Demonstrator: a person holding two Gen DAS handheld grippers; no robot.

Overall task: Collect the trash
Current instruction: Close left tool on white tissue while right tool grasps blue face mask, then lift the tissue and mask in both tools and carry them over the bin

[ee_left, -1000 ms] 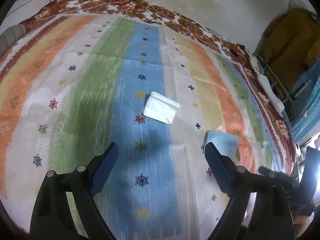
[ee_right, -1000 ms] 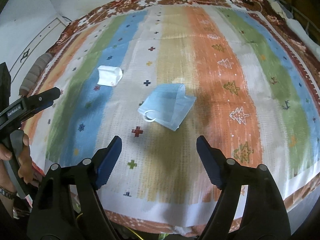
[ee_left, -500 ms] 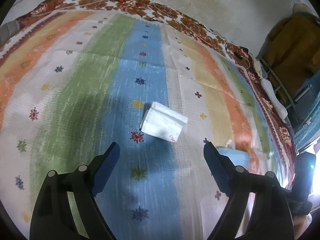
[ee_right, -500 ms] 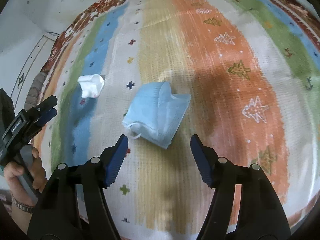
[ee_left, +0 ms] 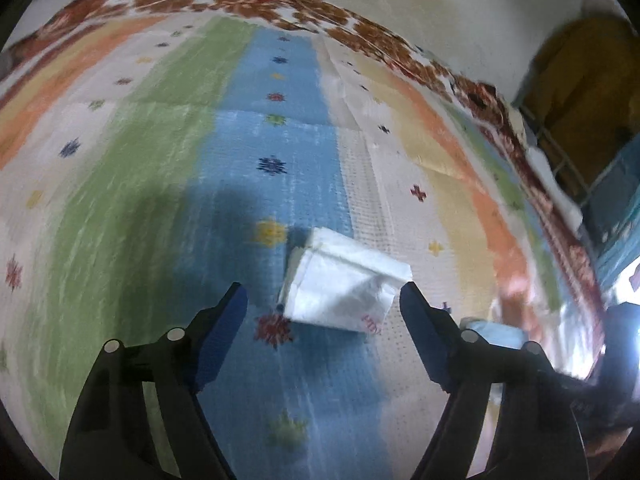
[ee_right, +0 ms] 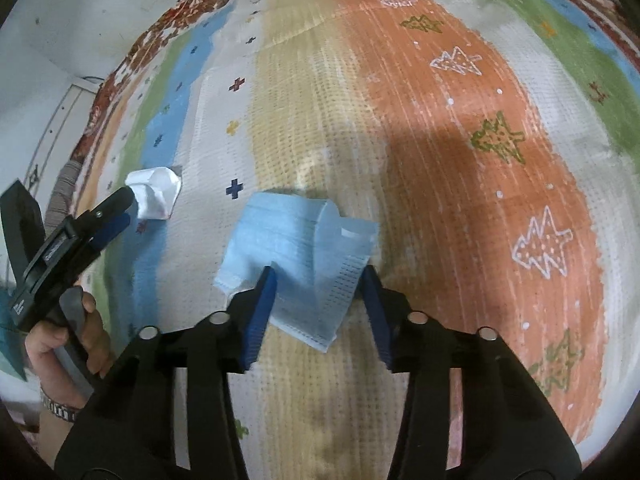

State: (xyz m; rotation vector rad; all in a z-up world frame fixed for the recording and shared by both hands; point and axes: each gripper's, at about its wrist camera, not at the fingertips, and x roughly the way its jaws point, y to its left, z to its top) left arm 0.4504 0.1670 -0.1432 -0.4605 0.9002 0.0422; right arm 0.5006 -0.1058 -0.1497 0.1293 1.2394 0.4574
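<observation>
Here, one blue mask (ee_right: 298, 256), one white tissue (ee_left: 344, 286), two tongs closing.

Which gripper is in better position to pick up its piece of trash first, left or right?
Right, probably. The right gripper is closing with the blue face mask already between its fingers. The left gripper is also closing, but the white folded paper lies mostly ahead of its fingertips.
</observation>
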